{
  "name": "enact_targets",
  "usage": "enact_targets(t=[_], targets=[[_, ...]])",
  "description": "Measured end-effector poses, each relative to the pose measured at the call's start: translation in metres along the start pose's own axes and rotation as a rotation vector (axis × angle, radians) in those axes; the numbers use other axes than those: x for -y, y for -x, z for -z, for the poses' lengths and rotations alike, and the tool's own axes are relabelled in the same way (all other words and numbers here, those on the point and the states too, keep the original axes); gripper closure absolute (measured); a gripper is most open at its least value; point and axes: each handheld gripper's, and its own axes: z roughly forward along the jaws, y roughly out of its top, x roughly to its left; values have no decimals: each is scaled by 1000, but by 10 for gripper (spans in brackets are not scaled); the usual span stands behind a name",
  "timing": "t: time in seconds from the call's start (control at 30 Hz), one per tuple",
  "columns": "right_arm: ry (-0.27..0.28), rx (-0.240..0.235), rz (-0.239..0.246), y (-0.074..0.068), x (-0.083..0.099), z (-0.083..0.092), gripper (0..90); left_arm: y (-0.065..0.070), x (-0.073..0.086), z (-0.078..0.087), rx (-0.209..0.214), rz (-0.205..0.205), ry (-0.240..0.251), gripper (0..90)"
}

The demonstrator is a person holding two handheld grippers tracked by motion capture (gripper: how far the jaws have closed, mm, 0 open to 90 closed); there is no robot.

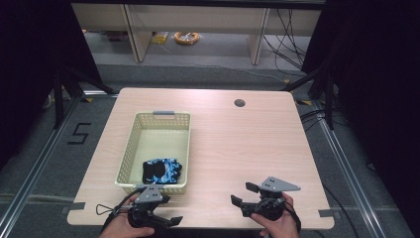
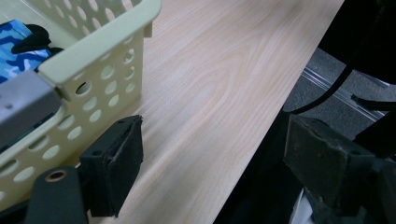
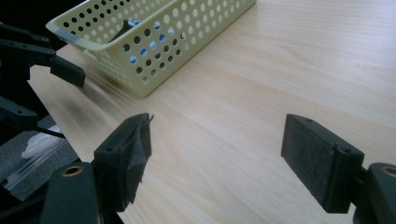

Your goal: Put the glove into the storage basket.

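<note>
A pale yellow perforated basket (image 1: 130, 148) stands on the left half of the counter (image 1: 237, 148), and a black-and-blue patterned glove (image 1: 162, 170) lies inside it at the near end, against the near wall. In the left gripper view the glove (image 2: 16, 39) shows just over the basket's rim (image 2: 100, 42).

The left gripper (image 1: 161, 218) sits at the counter's near edge, just in front of the basket's near wall. Its jaws stand wide apart with nothing between them. The right gripper (image 1: 245, 194) hovers over the bare counter, well apart from the basket to its right. Its jaws are spread about as wide as they go and hold nothing. From the right gripper view, the basket (image 3: 154, 51) is seen ahead and to the left, with the left gripper (image 3: 42, 60) beside its corner.

Judging from the layout, the glove looks settled in the basket and both hands seem to be at rest.

The main risk is the left gripper: it is very close to the basket's near wall and corner, so any forward drift could knock the light basket and slide it across the counter. It also sits at the counter's edge, where its trailing cable could snag. If the glove is to be reached again, a jaw coming in low could catch on the rim or its holes.
</note>
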Motion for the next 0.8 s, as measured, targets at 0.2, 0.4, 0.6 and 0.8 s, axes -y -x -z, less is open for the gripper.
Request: enact_targets(t=[0.2, 0.4, 0.6, 0.8], targets=[[9, 8, 36, 0, 4, -1, 248, -1, 6, -1, 0, -3, 3, 193], [-8, -13, -3, -3, 7, 1, 246, -2, 10, 0, -6, -2, 1, 193], [-8, -8, 18, -3, 11, 3, 241, -4, 13, 2, -23, 0, -18, 192], [-27, 3, 34, -4, 16, 4, 236, -2, 17, 2, -21, 15, -9, 192]])
